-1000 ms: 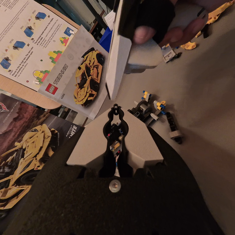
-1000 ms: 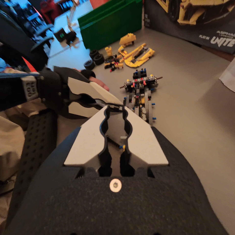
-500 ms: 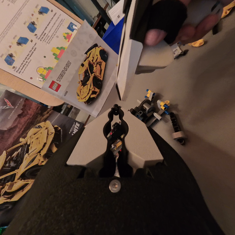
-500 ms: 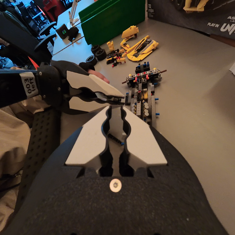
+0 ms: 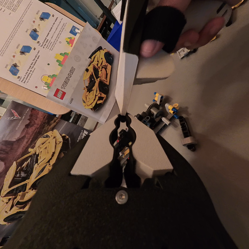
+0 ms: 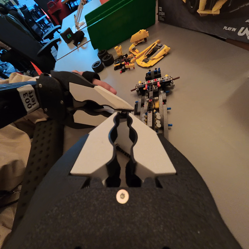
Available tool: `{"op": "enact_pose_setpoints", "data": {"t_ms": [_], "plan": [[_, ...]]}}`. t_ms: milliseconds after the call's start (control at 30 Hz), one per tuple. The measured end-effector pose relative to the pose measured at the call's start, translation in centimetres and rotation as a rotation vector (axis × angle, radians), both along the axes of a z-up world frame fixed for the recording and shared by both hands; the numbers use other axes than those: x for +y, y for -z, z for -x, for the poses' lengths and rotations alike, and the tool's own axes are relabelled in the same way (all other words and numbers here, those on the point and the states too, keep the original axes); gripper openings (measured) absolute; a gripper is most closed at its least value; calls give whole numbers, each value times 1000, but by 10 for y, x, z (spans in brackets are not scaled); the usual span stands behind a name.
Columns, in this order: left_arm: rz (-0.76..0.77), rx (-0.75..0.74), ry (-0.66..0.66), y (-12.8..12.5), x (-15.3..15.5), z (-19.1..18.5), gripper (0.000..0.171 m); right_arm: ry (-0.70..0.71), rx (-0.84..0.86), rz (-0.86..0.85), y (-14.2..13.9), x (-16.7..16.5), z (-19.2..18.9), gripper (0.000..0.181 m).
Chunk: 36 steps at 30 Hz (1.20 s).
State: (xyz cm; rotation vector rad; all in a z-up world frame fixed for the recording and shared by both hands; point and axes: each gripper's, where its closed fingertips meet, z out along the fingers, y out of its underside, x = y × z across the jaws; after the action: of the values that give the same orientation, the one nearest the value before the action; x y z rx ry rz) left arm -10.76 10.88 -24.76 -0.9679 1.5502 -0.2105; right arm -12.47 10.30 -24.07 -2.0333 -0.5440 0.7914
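Observation:
My left gripper [image 5: 122, 119] is shut on a small black piece [image 5: 122, 119] at its tips, held above the grey table [image 5: 208, 121]. My right gripper [image 6: 122, 114] meets it tip to tip at a right angle, and its jaws stand narrow around the same black piece [image 6: 122, 114]. In the left wrist view the right gripper [image 5: 123, 112] comes down from above, held by a hand in a black fingerless glove [image 5: 164, 27]. In the right wrist view the left gripper [image 6: 130, 109] comes in from the left. A long grey and black chassis [image 6: 152, 107] lies just beyond the tips.
A gear subassembly [image 5: 156, 115] and a black beam with a grey end [image 5: 187, 134] lie on the table. Yellow body parts [image 6: 150, 53], black wheels [image 6: 105, 59], a green box [image 6: 121, 22] and the set's carton [image 6: 215, 17] stand farther off. A booklet [image 5: 86, 80] lies at the left. Only a small space, under 4 cm, lies between the two pairs of fingers. The gear subassembly [image 5: 156, 115] is about 6 cm from my left fingertips.
The two grippers have come together until their tips meet. The right gripper's jaws have narrowed around the black piece that the left gripper holds.

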Motion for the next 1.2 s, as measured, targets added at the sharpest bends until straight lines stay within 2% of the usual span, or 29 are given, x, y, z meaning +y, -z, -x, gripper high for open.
{"op": "enact_pose_setpoints", "data": {"t_ms": [167, 233, 367, 500, 567, 800, 900, 1033, 1200], "plan": [[-11, 7, -16, 0, 3, 0, 7, 29, -28, -18, 1, 5, -2, 9], [-20, 9, -16, 1, 3, 0, 7, 52, -42, -7, 4, 7, -4, 17], [-15, 23, -13, 4, 2, -1, 7, 59, -56, 12, 9, 9, -5, 21], [-15, 26, -14, 5, 3, -2, 7, 63, -90, -9, 7, 7, -10, 16], [-12, 22, -2, 4, 1, -1, 7, 85, -114, -24, 6, 8, -16, 3], [-17, 33, -2, 6, 1, -1, 7, 9, -45, -3, 6, 1, -3, 12], [-18, 26, -2, 3, 0, -1, 7, 30, -29, 13, 9, 5, -2, 15], [-33, 30, -5, 4, -1, -1, 7, 18, -50, 12, 8, 4, -2, 7], [12, -12, 32, -3, -6, -1, 7, 29, -35, 13, 1, -1, -17, 6]]}}
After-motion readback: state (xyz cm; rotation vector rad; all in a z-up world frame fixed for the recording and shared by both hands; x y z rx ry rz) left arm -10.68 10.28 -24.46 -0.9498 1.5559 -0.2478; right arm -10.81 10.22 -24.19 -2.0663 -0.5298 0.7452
